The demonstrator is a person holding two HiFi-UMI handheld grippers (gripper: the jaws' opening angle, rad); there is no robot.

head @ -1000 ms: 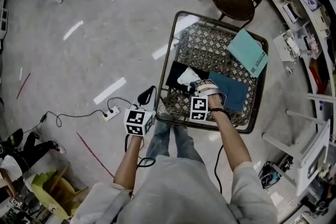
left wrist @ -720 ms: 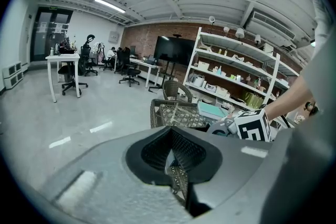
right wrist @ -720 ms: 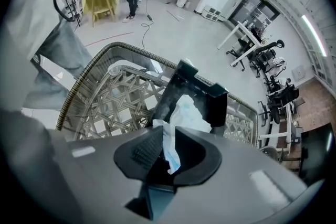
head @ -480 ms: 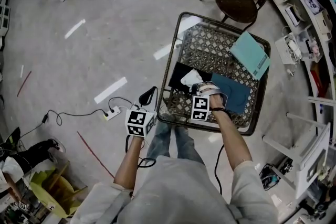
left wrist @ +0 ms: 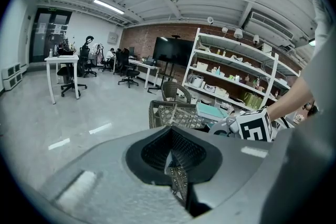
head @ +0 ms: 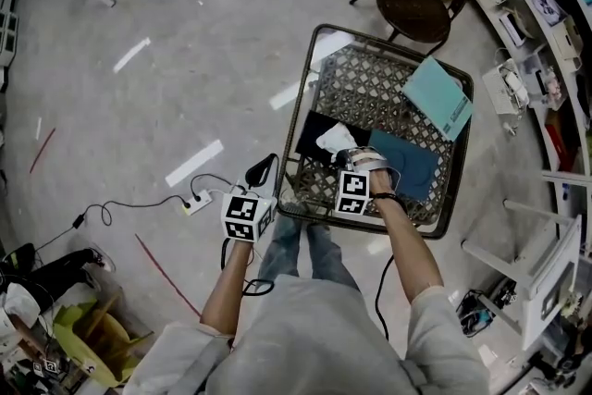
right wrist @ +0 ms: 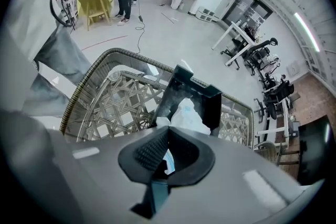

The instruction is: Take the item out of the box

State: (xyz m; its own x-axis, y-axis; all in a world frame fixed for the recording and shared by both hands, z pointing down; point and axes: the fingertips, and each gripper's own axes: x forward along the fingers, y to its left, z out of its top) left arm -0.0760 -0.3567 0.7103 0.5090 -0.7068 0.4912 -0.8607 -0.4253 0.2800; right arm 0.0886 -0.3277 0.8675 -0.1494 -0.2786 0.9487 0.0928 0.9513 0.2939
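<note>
Once just snapped together, pinches with right gripper [right wrist: 164, 157] a corner of the white packet [right wrist: 186, 115], lying in the open black box [right wrist: 211, 105] inside the wicker basket [right wrist: 126, 97]. Holds left gripper [left wrist: 172, 160] closed and empty just outside the basket's near rim, above grey floor [head: 139, 106].

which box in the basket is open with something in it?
The black box, left of the dark teal box: open, white packet inside. The light teal box sits at the far corner.

Right hand-held gripper [head: 343, 152] at white item [head: 330, 140] — black box [head: 312, 130] in wicker basket [head: 388, 38]
</note>
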